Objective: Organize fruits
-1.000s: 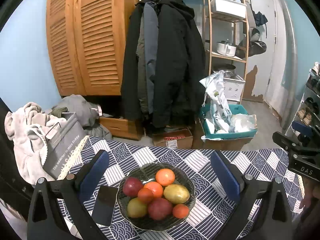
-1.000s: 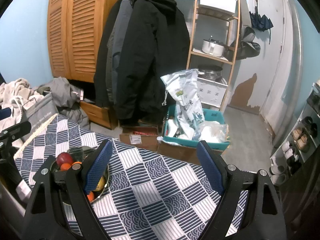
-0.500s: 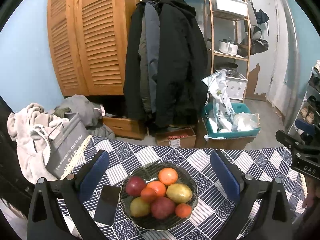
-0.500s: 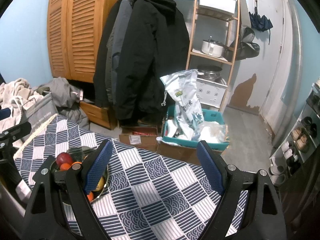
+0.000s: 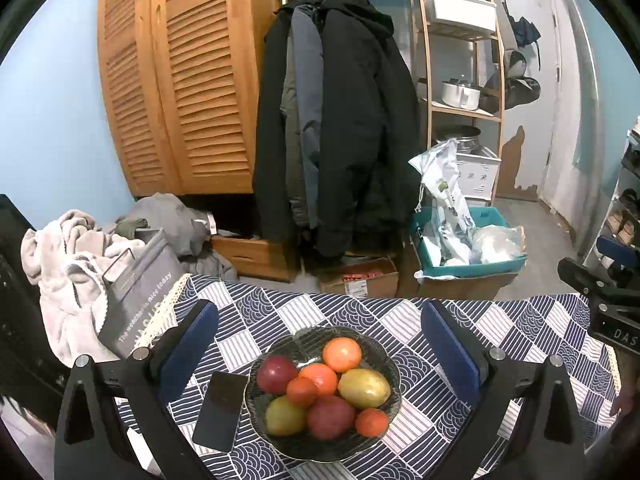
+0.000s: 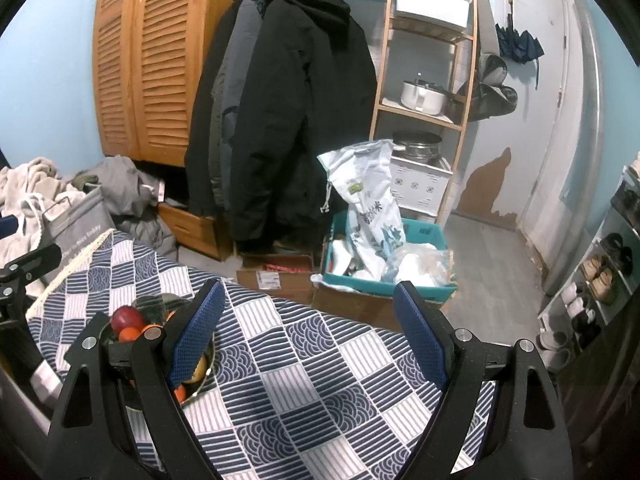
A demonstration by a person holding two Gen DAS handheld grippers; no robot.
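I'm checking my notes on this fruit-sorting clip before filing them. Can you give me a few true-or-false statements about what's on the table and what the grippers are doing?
1. The fruit sits piled in a dark bowl on the patterned tablecloth. True.
2. A phone lies inside the bowl among the fruit. False: it lies flat on the cloth beside the bowl's left rim.
3. The left gripper is open, with the bowl between its fingers and nothing gripped. True.
4. The right gripper is clamped on an orange. False: it is open over bare cloth, and the bowl is off to its left.
5. The top-most fruit in the left wrist view is orange. True.
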